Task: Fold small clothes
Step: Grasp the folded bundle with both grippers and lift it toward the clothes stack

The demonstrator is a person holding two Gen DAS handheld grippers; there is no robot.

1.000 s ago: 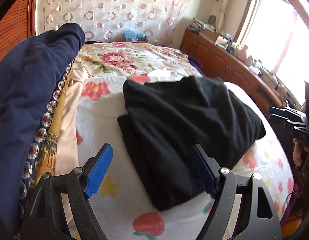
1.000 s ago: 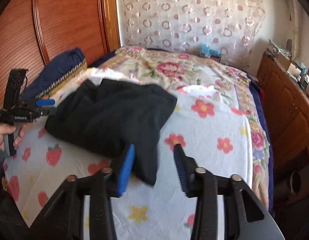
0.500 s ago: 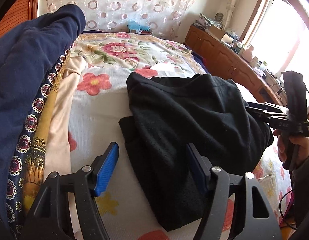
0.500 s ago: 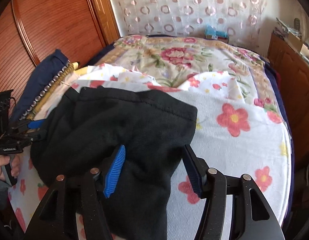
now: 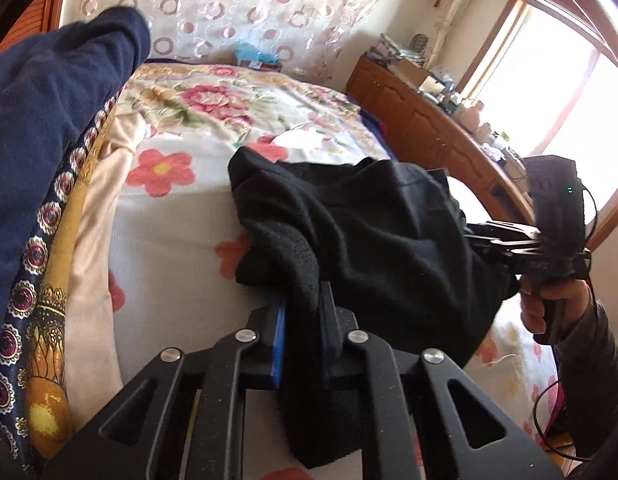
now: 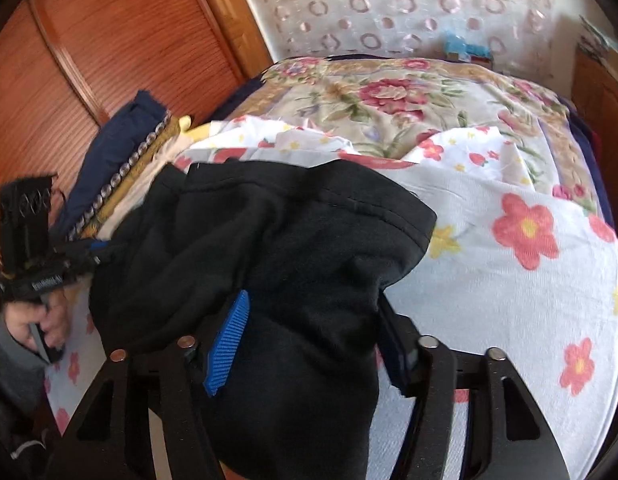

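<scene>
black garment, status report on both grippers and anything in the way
Left gripper shut on black garment. Right gripper open, fingers straddling the garment's near end, not clamped. Garment bunched on floral bedsheet. Nothing blocking; navy bedding stacked alongside.

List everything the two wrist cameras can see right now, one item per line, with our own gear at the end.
black garment: 1, black, bunched on the bed, partly lifted
floral sheet: 1, white with red flowers, under the garment
peony bedspread: 1, cream and pink, far half of the bed
navy blanket pile: 1, navy with patterned trim, left edge of the bed
lace curtain: 1, white with rings, behind the bed
wooden cabinet: 1, brown, cluttered top, under the window
wardrobe doors: brown wood, beside the bed
left tongs: 1, black with blue pads, shut on the garment's near edge
right tongs: 1, black with blue pads, open around a fold of the garment
</scene>
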